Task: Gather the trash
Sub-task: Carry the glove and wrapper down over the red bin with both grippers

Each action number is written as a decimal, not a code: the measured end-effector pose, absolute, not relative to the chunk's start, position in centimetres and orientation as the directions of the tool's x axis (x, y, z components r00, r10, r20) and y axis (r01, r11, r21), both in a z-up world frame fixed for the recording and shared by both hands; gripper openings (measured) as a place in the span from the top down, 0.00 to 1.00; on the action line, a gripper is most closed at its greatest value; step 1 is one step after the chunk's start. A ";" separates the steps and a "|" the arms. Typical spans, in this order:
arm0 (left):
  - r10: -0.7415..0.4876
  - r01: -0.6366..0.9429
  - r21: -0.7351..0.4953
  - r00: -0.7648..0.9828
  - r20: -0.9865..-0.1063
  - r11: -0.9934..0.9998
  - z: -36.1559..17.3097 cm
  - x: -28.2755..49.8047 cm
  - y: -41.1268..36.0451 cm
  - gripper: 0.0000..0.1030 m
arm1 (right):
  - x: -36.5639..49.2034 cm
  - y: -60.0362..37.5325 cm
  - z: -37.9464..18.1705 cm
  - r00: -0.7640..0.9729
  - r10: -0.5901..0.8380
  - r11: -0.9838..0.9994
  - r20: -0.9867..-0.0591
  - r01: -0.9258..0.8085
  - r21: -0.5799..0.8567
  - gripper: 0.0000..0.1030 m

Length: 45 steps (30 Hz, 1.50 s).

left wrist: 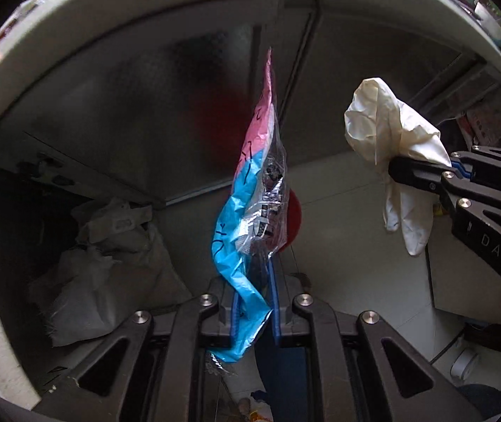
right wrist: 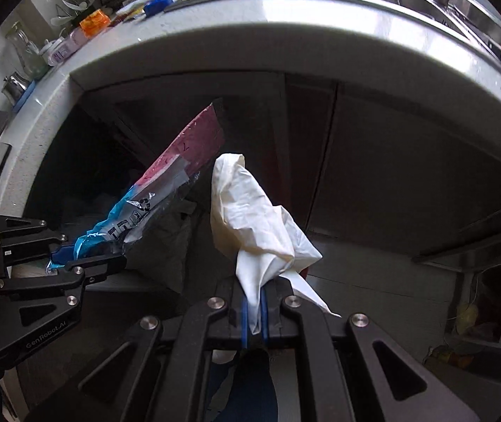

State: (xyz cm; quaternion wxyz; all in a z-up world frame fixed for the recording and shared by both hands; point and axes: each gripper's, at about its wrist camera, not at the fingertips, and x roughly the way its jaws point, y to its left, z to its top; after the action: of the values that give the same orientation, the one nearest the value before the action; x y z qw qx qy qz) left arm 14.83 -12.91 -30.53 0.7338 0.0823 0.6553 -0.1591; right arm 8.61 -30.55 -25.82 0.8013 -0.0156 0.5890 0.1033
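My left gripper (left wrist: 255,281) is shut on a crumpled pink, blue and clear plastic wrapper (left wrist: 255,183) that sticks out ahead of the jaws. From the right wrist view the same wrapper (right wrist: 166,190) shows at the left in the left gripper (right wrist: 88,251). My right gripper (right wrist: 254,299) is shut on a cream-white disposable glove (right wrist: 250,218). The glove (left wrist: 387,130) hangs at the right in the left wrist view from the right gripper (left wrist: 396,172). Both grippers hang below the counter edge, in front of the lower cabinets. Something red (left wrist: 292,218) shows on the floor behind the wrapper.
A pale countertop edge (right wrist: 285,31) curves overhead, with bottles, brushes and a sink on top. Grey cabinet doors (left wrist: 145,123) stand ahead. A stuffed white sack (left wrist: 109,263) lies on the floor at the left. Pale floor tiles (left wrist: 349,211) spread beneath.
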 end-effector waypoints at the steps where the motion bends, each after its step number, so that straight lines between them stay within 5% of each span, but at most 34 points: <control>1: -0.132 0.346 -0.098 0.077 -0.988 0.933 -32.4 15.0 -13.2 0.88 | 8.7 -30.7 -27.6 0.274 0.153 0.979 -0.950 -0.173 0.107 0.96; 16: -0.144 0.375 -0.158 -0.066 -0.987 0.913 -55.3 18.1 -16.8 0.88 | 11.6 -32.0 -51.1 0.168 0.158 0.987 -0.973 0.008 0.161 0.96; 19: -0.145 0.378 -0.169 -0.091 -0.985 0.910 -57.0 18.3 -17.9 0.86 | 12.1 -30.3 -52.0 0.158 0.158 0.987 -0.975 0.011 0.162 0.96; 23: -0.152 0.361 -0.188 -0.126 -0.980 0.913 -58.4 18.7 -17.3 0.69 | 11.8 -30.3 -52.6 0.146 0.153 0.988 -0.977 0.008 0.156 0.96; 34: -0.141 0.394 -0.155 -0.063 -0.988 0.906 -53.9 17.9 -15.2 0.69 | 11.8 -30.3 -47.4 0.153 0.152 0.988 -0.976 -0.008 0.152 0.96; 39: -0.133 0.381 -0.134 -0.028 -0.991 0.915 -52.4 18.4 -12.7 0.51 | 12.4 -29.5 -47.0 0.158 0.164 0.986 -0.974 -0.038 0.160 0.95; 43: -0.098 0.361 -0.085 0.018 -0.995 0.929 -52.5 19.2 -10.8 0.22 | 13.5 -27.9 -48.2 0.143 0.167 0.985 -0.975 -0.061 0.160 0.95; 45: -0.099 0.354 -0.090 0.008 -0.995 0.931 -53.0 19.6 -10.0 0.20 | 14.1 -27.4 -48.7 0.122 0.163 0.985 -0.979 -0.076 0.155 0.95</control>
State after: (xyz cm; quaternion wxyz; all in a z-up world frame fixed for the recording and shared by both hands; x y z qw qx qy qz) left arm 19.56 -10.02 -53.01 0.7038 0.0929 0.6856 -0.1609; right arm 14.07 -27.36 -48.72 0.7484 0.0331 0.6576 0.0800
